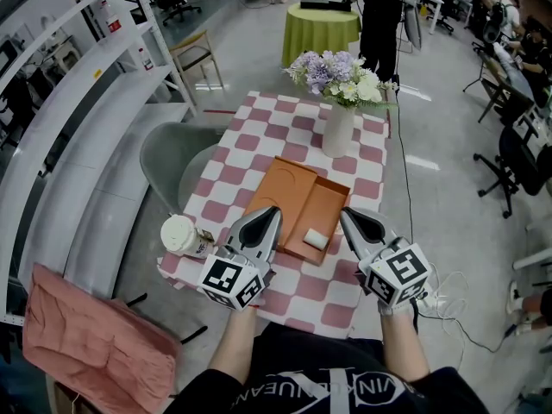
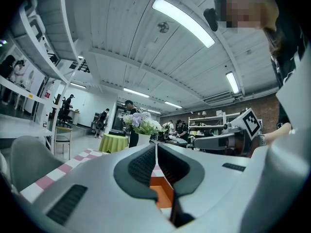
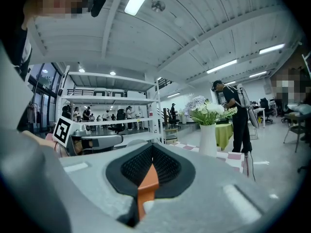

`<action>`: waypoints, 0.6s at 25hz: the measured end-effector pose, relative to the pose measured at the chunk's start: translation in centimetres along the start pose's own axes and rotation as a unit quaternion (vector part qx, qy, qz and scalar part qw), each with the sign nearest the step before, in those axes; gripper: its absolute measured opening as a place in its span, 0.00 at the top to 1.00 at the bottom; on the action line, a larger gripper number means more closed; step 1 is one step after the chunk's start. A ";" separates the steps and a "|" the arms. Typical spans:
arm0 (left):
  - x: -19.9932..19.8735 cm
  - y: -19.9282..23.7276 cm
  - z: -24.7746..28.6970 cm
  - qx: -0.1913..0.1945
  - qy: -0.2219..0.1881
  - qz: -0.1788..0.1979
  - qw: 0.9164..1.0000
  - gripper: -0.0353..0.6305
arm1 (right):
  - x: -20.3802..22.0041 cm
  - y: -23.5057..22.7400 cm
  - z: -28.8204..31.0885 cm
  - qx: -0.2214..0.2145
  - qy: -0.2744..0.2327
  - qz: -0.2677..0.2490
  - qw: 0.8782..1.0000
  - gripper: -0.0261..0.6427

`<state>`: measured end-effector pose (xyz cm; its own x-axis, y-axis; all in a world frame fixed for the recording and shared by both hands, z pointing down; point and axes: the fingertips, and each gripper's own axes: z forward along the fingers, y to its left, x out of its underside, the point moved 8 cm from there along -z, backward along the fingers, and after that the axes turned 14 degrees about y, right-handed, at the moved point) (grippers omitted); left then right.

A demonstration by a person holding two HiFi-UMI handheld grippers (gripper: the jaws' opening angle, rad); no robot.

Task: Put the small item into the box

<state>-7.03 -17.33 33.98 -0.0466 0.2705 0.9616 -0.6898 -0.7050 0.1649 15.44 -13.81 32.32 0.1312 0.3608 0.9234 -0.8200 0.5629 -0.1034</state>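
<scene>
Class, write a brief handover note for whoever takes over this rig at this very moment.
Left tool: shut, empty, by the box's near left edge.
Right tool: shut, empty, by its near right edge.
Orange box: open on the checked table; small white item lies inside, near corner.
Done: item appears to be in the box.
Left: perhaps only closing the box.

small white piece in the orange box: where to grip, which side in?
Grip the small white piece across its narrower width, coming from above. It lies flat and low in the orange box, close to the near wall, so a sideways approach would likely hit the rim.
</scene>
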 end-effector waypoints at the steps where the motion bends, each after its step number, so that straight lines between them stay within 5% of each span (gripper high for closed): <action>1: 0.1 0.1 0.0 0.000 0.001 -0.001 1.000 0.92 | 0.1 0.0 0.1 0.002 0.001 0.002 1.000 0.95; 15: 0.9 1.3 0.2 0.004 0.009 -0.013 1.000 0.92 | 0.3 0.2 1.3 0.004 0.014 0.002 1.000 0.95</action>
<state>-7.83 -18.19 35.10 -0.0412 0.3013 0.9526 -0.6849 -0.7027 0.1926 14.62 -14.54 33.08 0.1436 0.3844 0.9119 -0.8251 0.5553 -0.1042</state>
